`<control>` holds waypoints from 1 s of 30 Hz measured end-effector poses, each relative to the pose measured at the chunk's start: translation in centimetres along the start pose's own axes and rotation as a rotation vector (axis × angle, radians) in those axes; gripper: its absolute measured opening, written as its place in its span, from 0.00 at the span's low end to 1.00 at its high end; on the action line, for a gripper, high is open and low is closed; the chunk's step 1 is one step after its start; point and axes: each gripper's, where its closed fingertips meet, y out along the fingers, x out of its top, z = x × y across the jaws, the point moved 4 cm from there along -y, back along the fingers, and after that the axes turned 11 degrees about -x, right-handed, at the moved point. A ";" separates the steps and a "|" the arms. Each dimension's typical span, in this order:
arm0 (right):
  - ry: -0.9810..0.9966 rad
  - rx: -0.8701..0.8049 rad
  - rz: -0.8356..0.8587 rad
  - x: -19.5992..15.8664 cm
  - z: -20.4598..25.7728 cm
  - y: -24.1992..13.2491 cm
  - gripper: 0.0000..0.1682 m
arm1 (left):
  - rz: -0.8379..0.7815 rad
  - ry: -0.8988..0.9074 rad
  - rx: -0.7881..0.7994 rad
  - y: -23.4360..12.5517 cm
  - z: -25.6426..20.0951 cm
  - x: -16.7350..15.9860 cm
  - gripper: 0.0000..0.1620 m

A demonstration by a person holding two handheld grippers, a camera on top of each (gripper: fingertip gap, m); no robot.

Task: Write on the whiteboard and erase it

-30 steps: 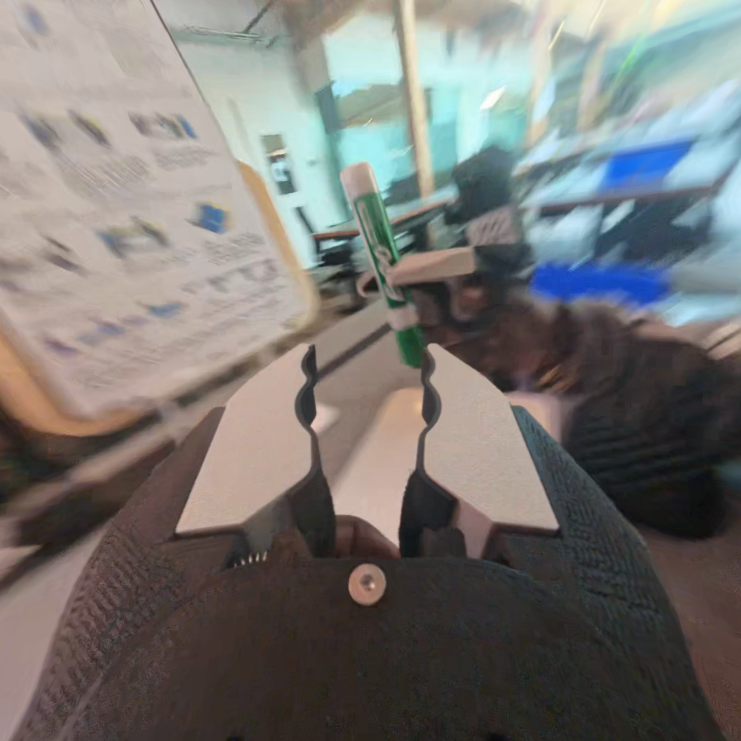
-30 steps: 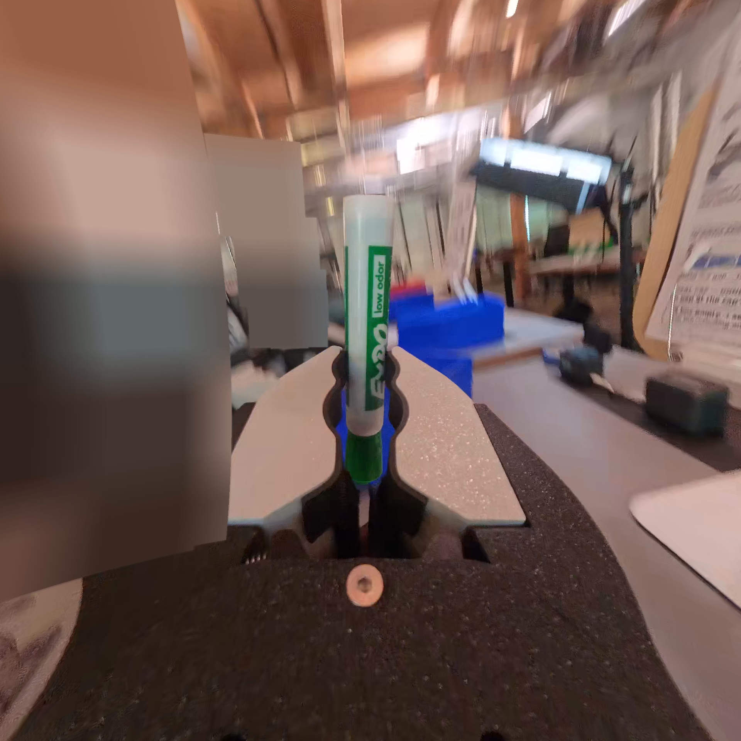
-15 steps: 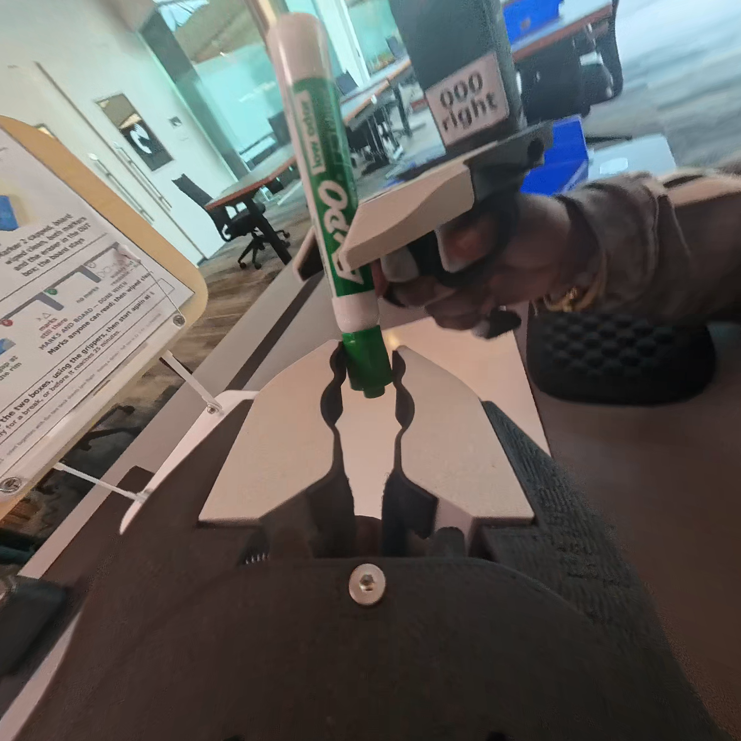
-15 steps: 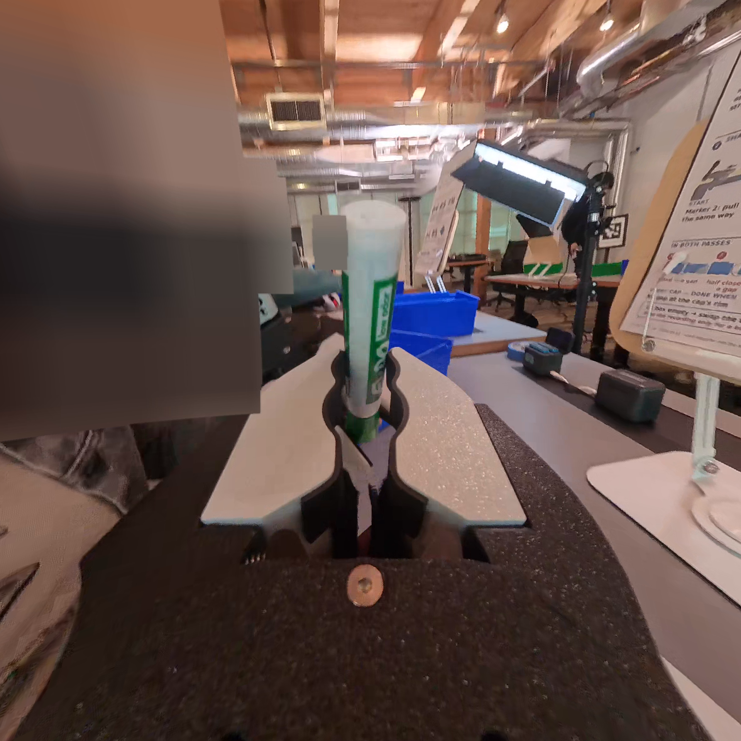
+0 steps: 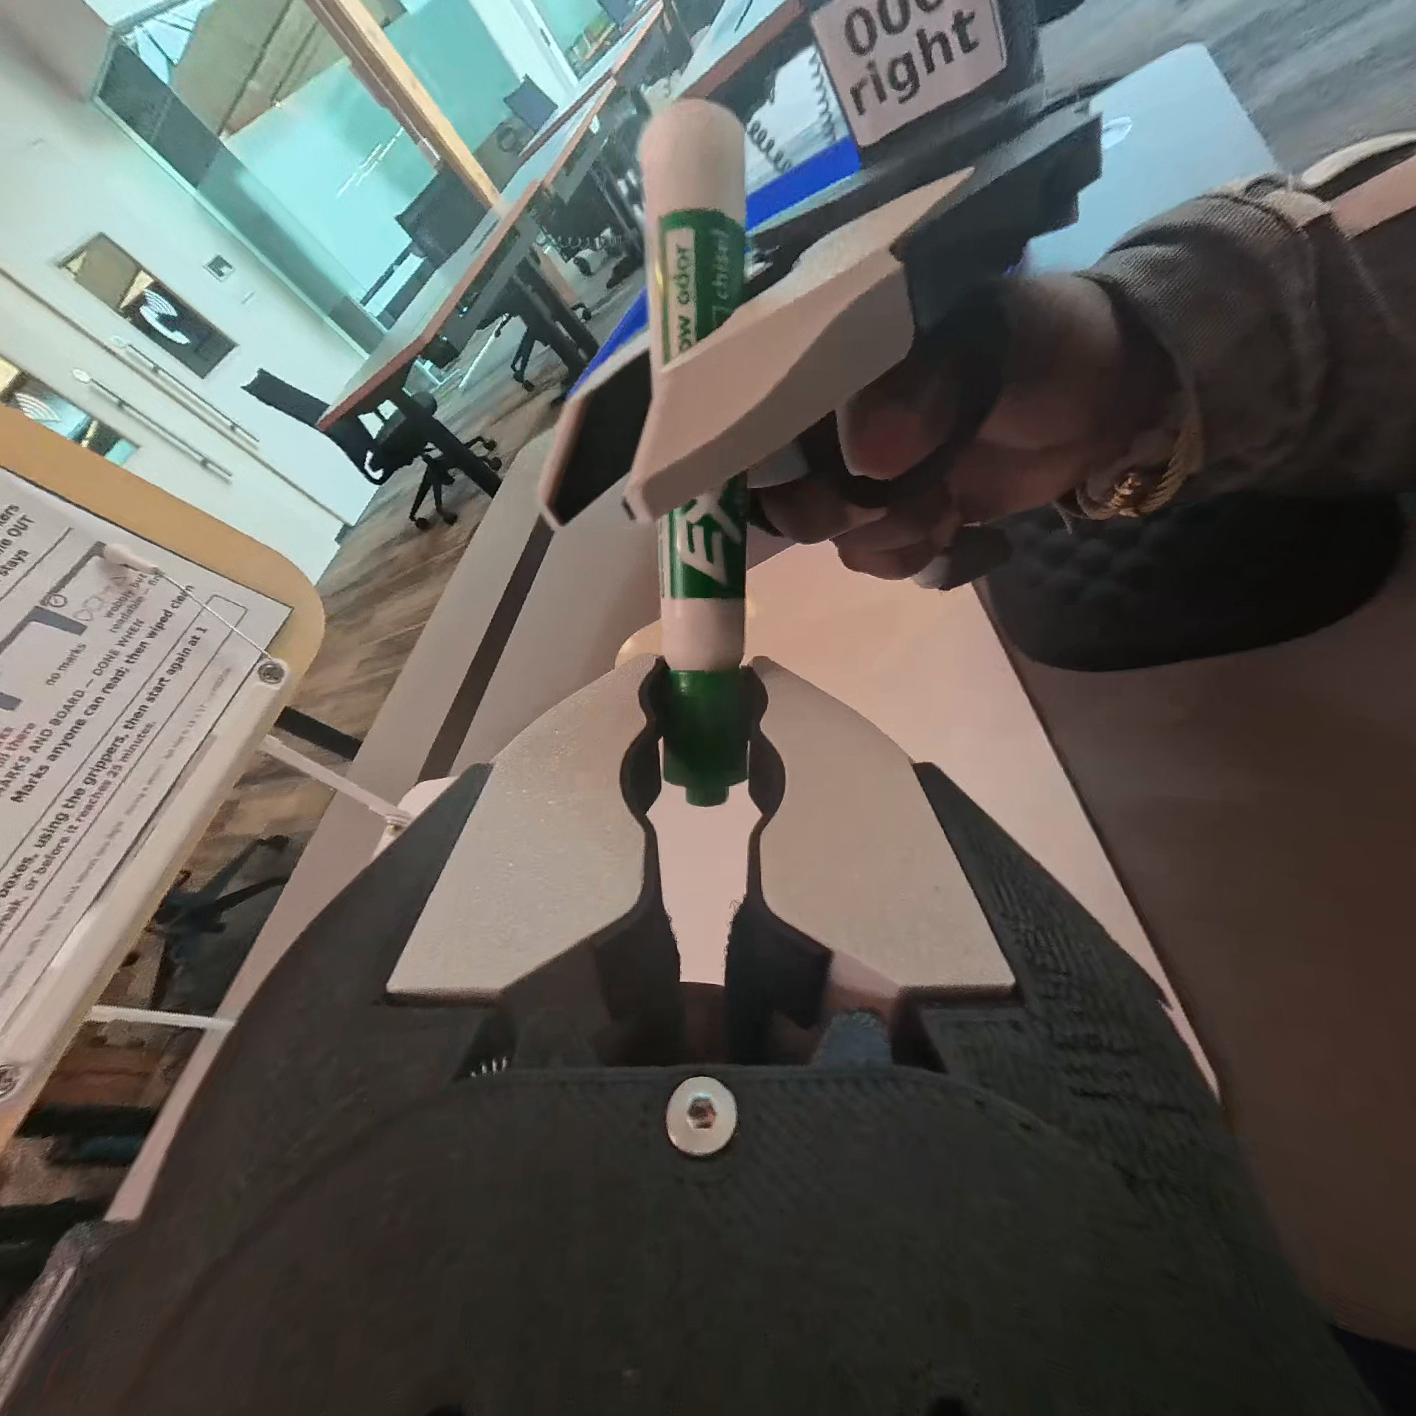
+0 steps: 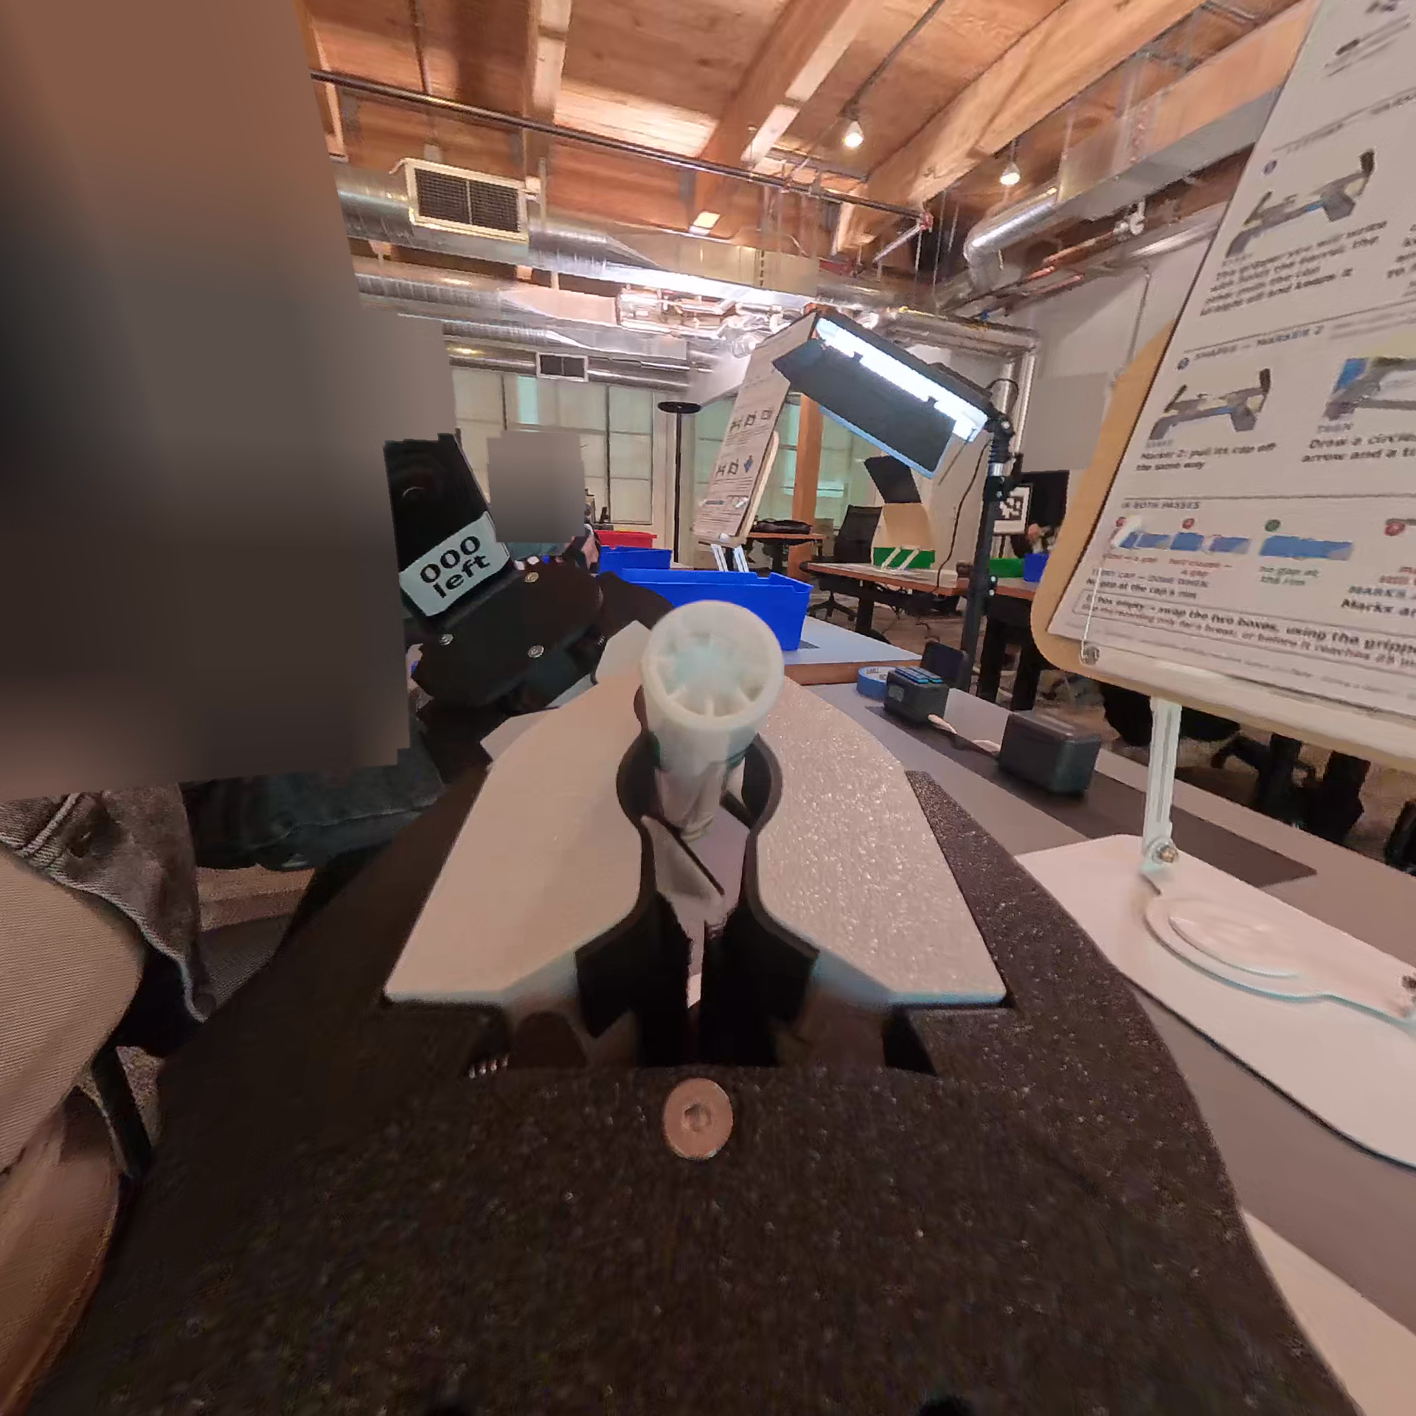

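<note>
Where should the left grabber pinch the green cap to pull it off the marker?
Pinch the green cap around its round sides, in the curved notches near the left gripper fingertips, coming straight along the marker from the cap end. The right gripper holds the white barrel crosswise, so the cap sticks out free.

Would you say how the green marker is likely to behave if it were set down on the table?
The green marker looks rigid and light. Its round barrel would probably roll on the flat table. Its smooth plastic may slip within the right gripper when the left gripper pulls the cap.

Green cap [image 5: 703,735] of marker [image 5: 696,429] now seated between left claw [image 5: 703,747] fingers, which have closed onto it.
</note>
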 end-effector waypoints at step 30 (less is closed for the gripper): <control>0.221 -0.366 -0.088 3.7 -3.4 -6.0 0.11 | -0.124 -0.540 -0.096 -2.5 0.8 -6.1 0.11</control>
